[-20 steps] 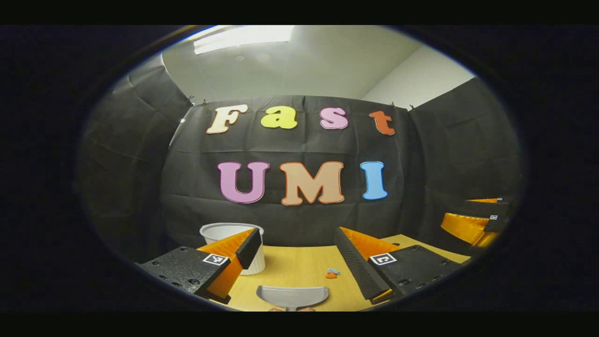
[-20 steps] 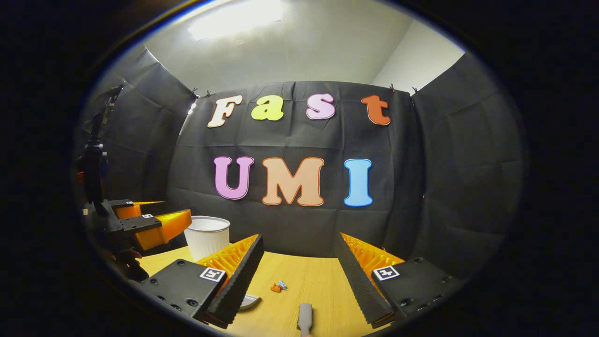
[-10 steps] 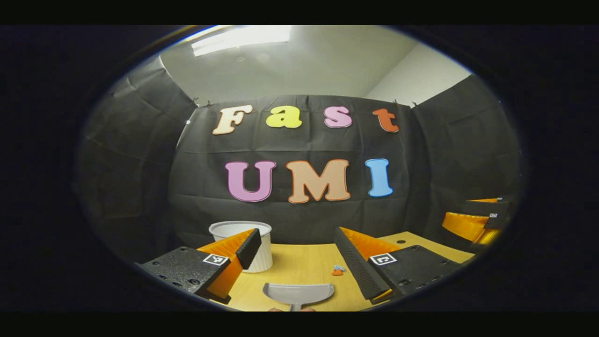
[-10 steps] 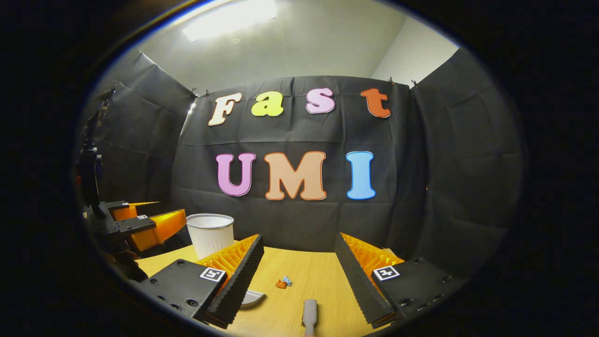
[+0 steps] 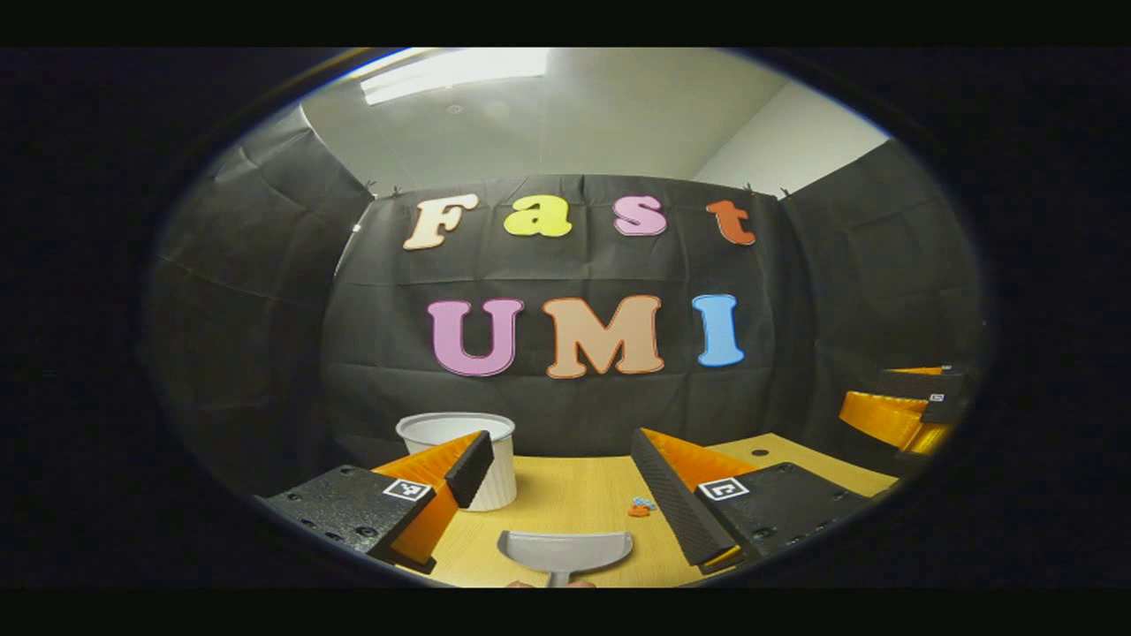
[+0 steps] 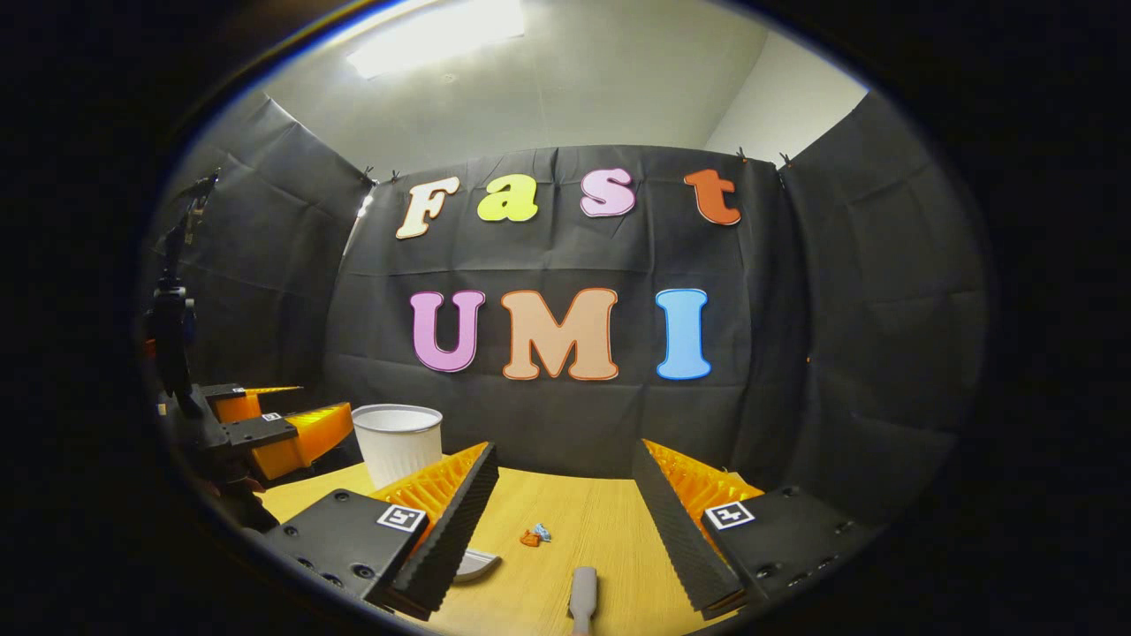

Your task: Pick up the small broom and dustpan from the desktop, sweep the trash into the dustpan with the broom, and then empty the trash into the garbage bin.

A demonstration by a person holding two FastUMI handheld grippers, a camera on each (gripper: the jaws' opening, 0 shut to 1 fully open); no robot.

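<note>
In the left gripper view, a grey dustpan (image 5: 565, 549) lies flat on the wooden desktop (image 5: 565, 499), low between the open fingers of my left gripper (image 5: 559, 439). A small orange and blue scrap of trash (image 5: 641, 508) sits just right of the pan. The white garbage bin (image 5: 459, 455) stands behind the left finger. In the right gripper view, the broom's grey handle (image 6: 581, 599) lies on the desk between the open fingers of my right gripper (image 6: 564, 448). The trash (image 6: 533, 535) lies ahead of it and the dustpan's edge (image 6: 479, 564) peeks past the left finger. Nothing is held.
The bin (image 6: 396, 440) stands at the desk's far left by the black cloth wall. The left gripper (image 6: 265, 428), held by a hand, hovers left of it. The right gripper (image 5: 901, 411) shows at the far right. A small hole (image 5: 752, 452) marks the desktop's right part.
Both views have drifted only slightly: the bin and dustpan sit a little further right in the left gripper view. Both grippers stay open and no object on the desk has moved.
</note>
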